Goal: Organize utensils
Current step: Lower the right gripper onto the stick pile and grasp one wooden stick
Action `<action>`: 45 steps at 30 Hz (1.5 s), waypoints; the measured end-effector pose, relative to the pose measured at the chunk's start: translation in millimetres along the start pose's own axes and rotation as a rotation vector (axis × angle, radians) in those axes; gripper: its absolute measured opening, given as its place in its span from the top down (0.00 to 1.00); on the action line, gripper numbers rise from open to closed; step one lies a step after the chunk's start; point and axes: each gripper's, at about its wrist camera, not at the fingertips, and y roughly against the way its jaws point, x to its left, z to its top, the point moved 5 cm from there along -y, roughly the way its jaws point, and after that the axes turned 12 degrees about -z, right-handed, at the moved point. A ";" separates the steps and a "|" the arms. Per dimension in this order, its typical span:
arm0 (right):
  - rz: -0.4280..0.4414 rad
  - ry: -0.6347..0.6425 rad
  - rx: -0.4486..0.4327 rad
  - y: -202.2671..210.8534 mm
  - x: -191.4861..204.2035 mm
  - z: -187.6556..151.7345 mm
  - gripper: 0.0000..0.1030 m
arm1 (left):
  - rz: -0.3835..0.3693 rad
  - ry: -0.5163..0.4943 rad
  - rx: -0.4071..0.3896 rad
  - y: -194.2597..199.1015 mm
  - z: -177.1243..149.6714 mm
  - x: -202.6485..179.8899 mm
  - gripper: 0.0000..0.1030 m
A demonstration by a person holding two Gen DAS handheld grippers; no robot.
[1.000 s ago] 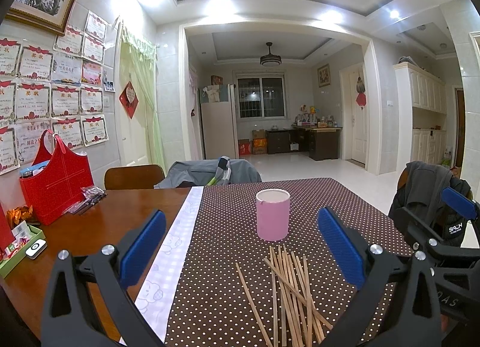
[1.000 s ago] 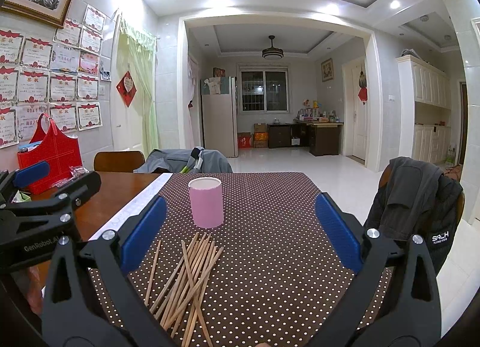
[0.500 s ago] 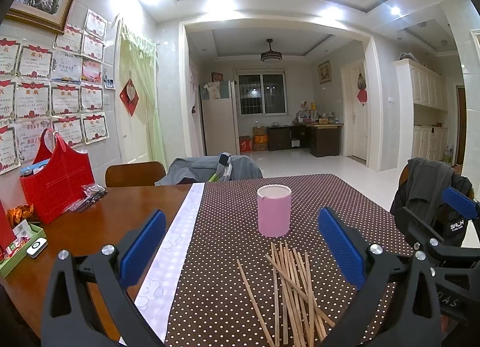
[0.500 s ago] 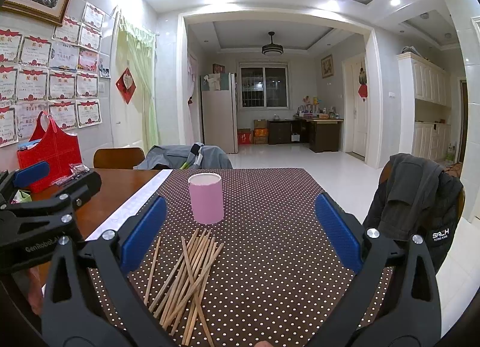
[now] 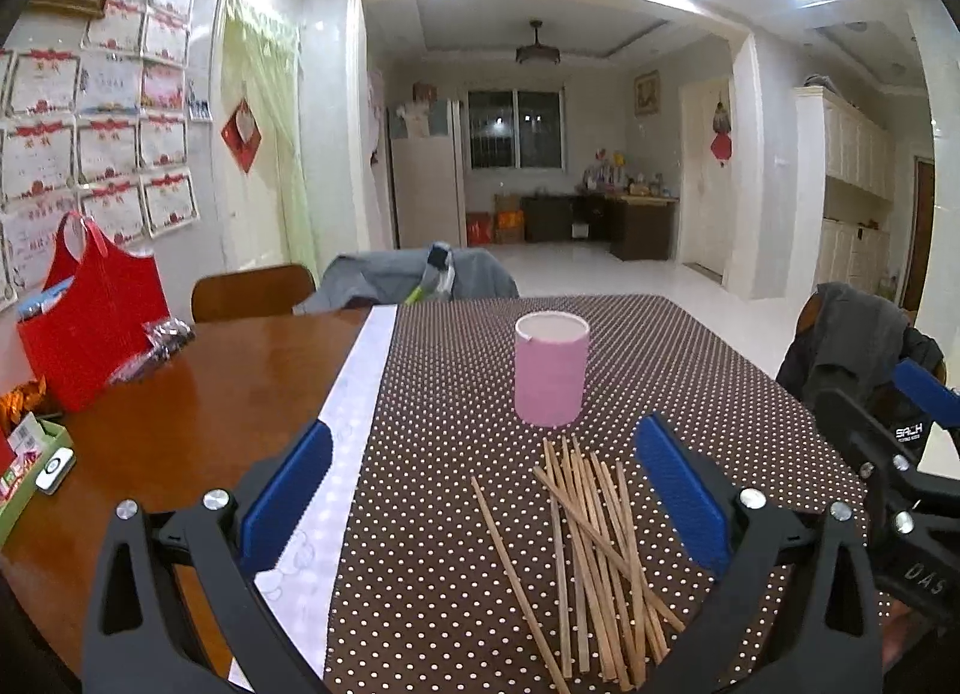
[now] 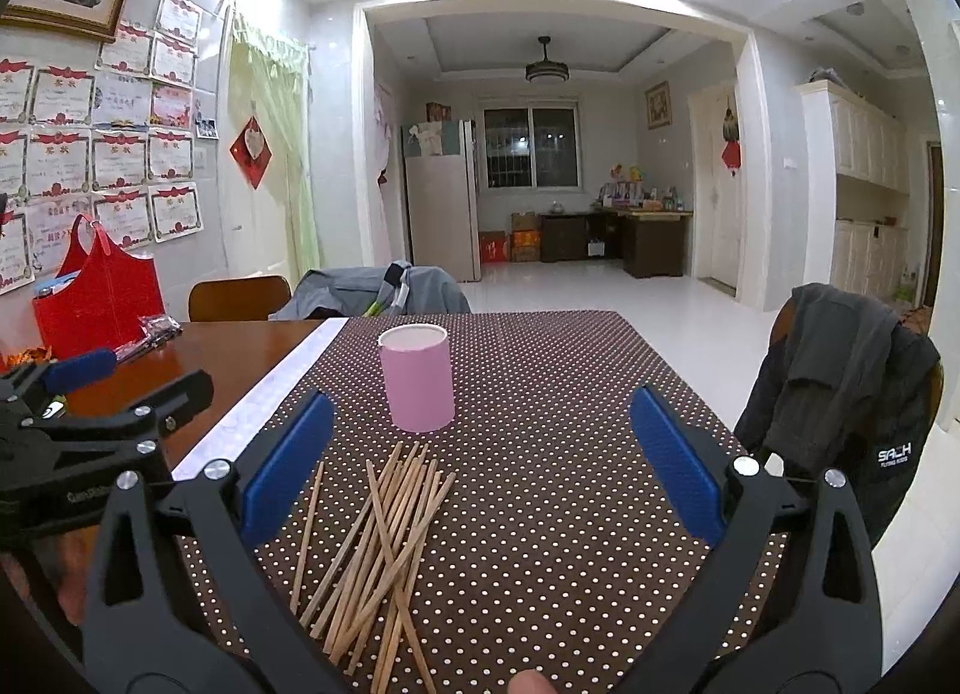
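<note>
Polka-dot cloth covers the tabletop (image 5: 456, 394) ahead of both my grippers. Beyond them stands the pink cup (image 5: 551, 370), upright and empty-looking. Nearer, loose wooden chopsticks (image 6: 384, 532) lie fanned, long axes running away toward the cup. They sit between my left gripper's (image 5: 480, 496) released fingers, left of centre under my right gripper (image 6: 480, 466), also released.

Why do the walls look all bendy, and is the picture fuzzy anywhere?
Left wrist view: the fisheye lens bows the walls and doorway near the edges, the ceiling lights blow out to white glare, and the wooden table shows a soft sheen. Right wrist view: same bending, dark corners, yet the chopsticks and pink cup look sharp.
</note>
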 end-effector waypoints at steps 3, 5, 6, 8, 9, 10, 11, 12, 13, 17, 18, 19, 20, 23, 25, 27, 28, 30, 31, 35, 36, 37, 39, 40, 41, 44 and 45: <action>0.011 0.000 0.009 -5.8 3.5 1.0 0.06 | 0.000 0.002 0.017 -7.1 0.2 4.7 0.04; 0.017 0.013 0.019 -10.5 6.2 0.2 0.06 | -0.020 0.014 0.056 -17.0 -1.0 8.4 0.04; 0.023 0.018 0.030 -14.2 6.7 -0.5 0.06 | -0.033 0.019 0.080 -22.8 -2.0 10.1 0.04; 0.031 0.032 0.077 -27.4 6.1 -2.8 0.06 | -0.070 0.033 0.167 -42.2 -8.7 17.8 0.04; 0.039 0.039 0.111 -35.9 5.5 -4.9 0.06 | -0.080 0.039 0.217 -53.5 -13.5 22.2 0.04; 0.051 0.045 0.152 -45.3 4.9 -7.8 0.06 | -0.087 0.044 0.248 -60.7 -16.7 25.0 0.06; 0.063 0.050 0.188 -53.1 6.2 -10.6 0.06 | -0.098 0.054 0.296 -71.8 -21.9 29.3 0.16; 0.079 0.055 0.230 -61.9 7.1 -14.1 0.09 | -0.108 0.073 0.352 -83.1 -27.9 33.9 0.21; 0.097 0.062 0.286 -73.8 8.2 -18.9 0.13 | -0.123 0.093 0.385 -90.7 -32.7 36.7 0.30; 0.165 0.087 0.490 -109.7 16.3 -44.4 0.33 | -0.166 0.154 0.542 -126.8 -55.9 41.6 0.45; 0.188 0.089 0.561 -120.4 19.7 -52.9 0.41 | -0.172 0.160 0.568 -134.0 -60.1 40.6 0.45; 0.214 0.087 0.633 -130.2 23.6 -61.3 0.44 | -0.171 0.167 0.605 -142.4 -65.5 41.1 0.45; 0.229 0.080 0.677 -136.4 26.0 -67.6 0.47 | -0.167 0.167 0.628 -148.7 -69.2 40.0 0.45; 0.259 0.066 0.807 -153.4 35.2 -85.2 0.56 | -0.136 0.166 0.675 -161.0 -78.7 40.7 0.45; 0.270 0.061 0.855 -157.7 41.9 -91.3 0.58 | -0.131 0.195 0.705 -168.1 -83.7 42.8 0.46; 0.287 0.041 0.911 -164.0 47.6 -100.0 0.63 | -0.120 0.214 0.733 -175.4 -87.7 46.4 0.51; 0.292 0.036 0.932 -166.6 50.8 -102.4 0.64 | -0.116 0.220 0.740 -177.0 -87.7 49.5 0.53; 0.288 0.035 0.948 -169.7 53.5 -104.1 0.65 | -0.117 0.240 0.754 -181.1 -89.2 51.1 0.54; 0.289 0.037 0.954 -169.0 54.7 -103.5 0.65 | -0.111 0.241 0.758 -183.2 -91.2 51.1 0.55; 0.290 0.061 0.972 -166.8 60.7 -104.6 0.71 | -0.098 0.231 0.774 -192.6 -94.0 48.9 0.56; 0.289 0.067 0.974 -166.4 60.7 -104.4 0.74 | -0.088 0.224 0.777 -195.6 -94.6 50.1 0.56; 0.290 0.065 0.975 -167.3 59.8 -104.1 0.75 | -0.084 0.224 0.780 -197.4 -92.9 49.3 0.57; 0.283 0.066 0.976 -169.6 59.1 -104.9 0.78 | -0.066 0.229 0.781 -200.6 -91.2 50.2 0.62; 0.280 0.064 0.977 -170.7 57.1 -105.2 0.80 | -0.060 0.228 0.781 -203.6 -91.0 50.7 0.67; 0.277 0.064 0.978 -175.5 55.7 -105.9 0.82 | -0.046 0.223 0.782 -206.4 -90.0 51.7 0.72; 0.266 0.063 0.981 -182.8 44.8 -105.7 0.85 | -0.035 0.221 0.786 -207.1 -88.3 55.4 0.80; 0.259 0.064 0.981 -184.4 41.8 -106.0 0.86 | -0.034 0.218 0.789 -209.3 -87.1 55.6 0.81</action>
